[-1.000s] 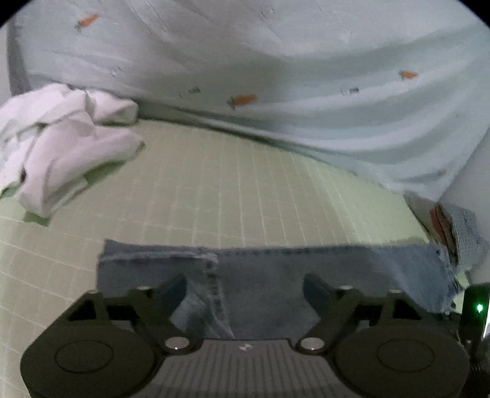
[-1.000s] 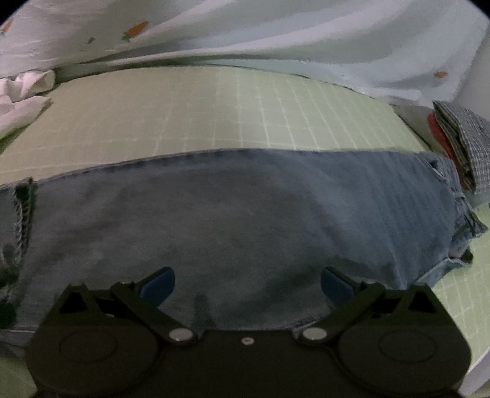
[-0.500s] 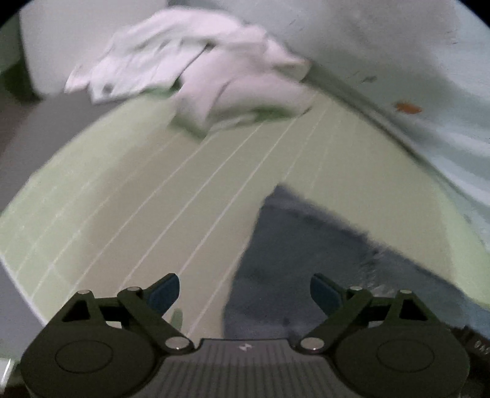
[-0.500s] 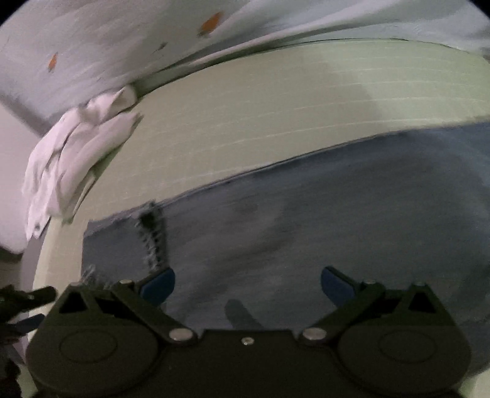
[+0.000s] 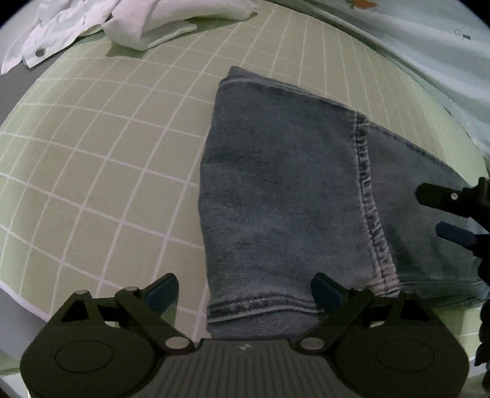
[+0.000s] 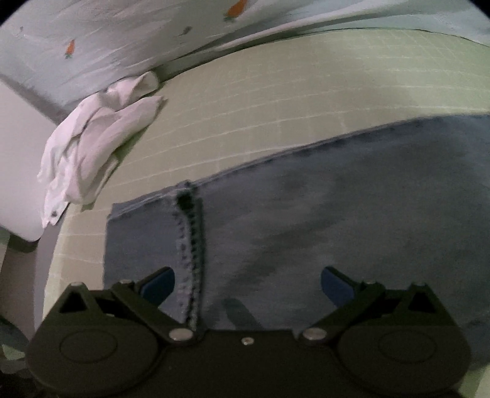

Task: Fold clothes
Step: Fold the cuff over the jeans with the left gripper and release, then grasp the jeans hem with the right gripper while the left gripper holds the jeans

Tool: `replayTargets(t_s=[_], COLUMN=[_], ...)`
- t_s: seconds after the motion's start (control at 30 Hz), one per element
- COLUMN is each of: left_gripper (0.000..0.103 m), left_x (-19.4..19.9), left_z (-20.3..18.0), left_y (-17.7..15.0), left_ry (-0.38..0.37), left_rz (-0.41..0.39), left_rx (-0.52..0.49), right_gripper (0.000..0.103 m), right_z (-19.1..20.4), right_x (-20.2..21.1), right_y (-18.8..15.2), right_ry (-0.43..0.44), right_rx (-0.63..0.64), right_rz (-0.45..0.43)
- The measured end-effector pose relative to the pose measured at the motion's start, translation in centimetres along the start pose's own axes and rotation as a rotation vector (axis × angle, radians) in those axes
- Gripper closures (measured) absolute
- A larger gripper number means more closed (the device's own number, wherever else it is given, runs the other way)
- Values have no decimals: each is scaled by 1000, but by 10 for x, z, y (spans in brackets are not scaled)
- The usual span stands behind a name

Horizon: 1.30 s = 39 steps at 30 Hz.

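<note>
Denim jeans [image 5: 284,196] lay flat on the green gridded mat [image 5: 101,159], folded into a long band with a stitched hem at the near end and a heavy seam running across the cloth. Left gripper [image 5: 245,290] hovered over that near hem corner, fingers spread wide, nothing between them; the blue-padded left finger sat over bare mat, the right finger over denim, so the jeans' left edge passed between the two. Contact with the cloth could not be judged from this angle. In the left wrist view the right gripper [image 5: 453,214] entered from the right border, above the denim beyond the seam. From its own camera the right gripper [image 6: 248,283] also stood wide apart and held nothing, jeans [image 6: 337,220] directly below and ahead, the seam running in near its left finger. A crumpled white garment [image 5: 147,21] lay on the far left part of the mat, well apart from the jeans. A pale blue sheet with small carrot prints [image 6: 153,36] draped behind the mat.
</note>
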<state>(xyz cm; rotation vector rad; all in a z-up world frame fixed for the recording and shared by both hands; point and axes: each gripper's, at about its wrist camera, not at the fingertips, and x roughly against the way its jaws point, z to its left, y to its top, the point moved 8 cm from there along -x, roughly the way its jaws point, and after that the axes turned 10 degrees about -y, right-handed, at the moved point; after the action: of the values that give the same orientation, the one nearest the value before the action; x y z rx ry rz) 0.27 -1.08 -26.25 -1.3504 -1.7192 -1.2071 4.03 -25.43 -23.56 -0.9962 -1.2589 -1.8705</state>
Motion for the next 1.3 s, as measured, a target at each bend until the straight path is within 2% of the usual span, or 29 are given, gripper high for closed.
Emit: replayTargets(t_s=[0.2,0.23,0.37,0.5,0.57,0.6,0.67,0.7,0.77,0.87,0.93,1.07,1.2,1.3], left_gripper=[8,8,7,6,5,4,3,3,3,3,3,3,3,3], left_x=[11,16,31,28,24,23,22,22,21,21,25,31,25,15], left_z=[8,11,29,37,38,39,39,39,39,36,34,32,25,11], left_y=[-3,-3,-2,-2,-1,-1,0,1,4,11,18,29,33,31], left_ry=[8,14,33,38,49,49,45,47,54,75,85,92,76,51], left_rz=[-41,-61,-112,-106,-96,-94,-91,-91,-93,-104,-128,-165,-155,-127], left_rx=[19,25,80,107,104,109,121,124,126,114,106,107,86,41], right_gripper=[1,5,14,16,20,24,48,54,73,85,86,87,87,87], right_z=[51,58,81,89,93,94,99,101,99,95,93,91,74,52], right_x=[-22,-25,-37,-52,-55,-54,-55,-55,-57,-56,-50,-15,25,43], right_y=[2,2,5,9,11,12,13,13,16,20,21,26,42,57], right_ry=[85,96,89,49,47,53,69,70,77,120,134,138,95,42], right_rx=[172,199,318,379,403,406,413,413,399,361,344,361,375,359], right_rz=[-46,-62,-121,-146,-169,-174,-182,-186,-182,-151,-149,-214,-289,-311])
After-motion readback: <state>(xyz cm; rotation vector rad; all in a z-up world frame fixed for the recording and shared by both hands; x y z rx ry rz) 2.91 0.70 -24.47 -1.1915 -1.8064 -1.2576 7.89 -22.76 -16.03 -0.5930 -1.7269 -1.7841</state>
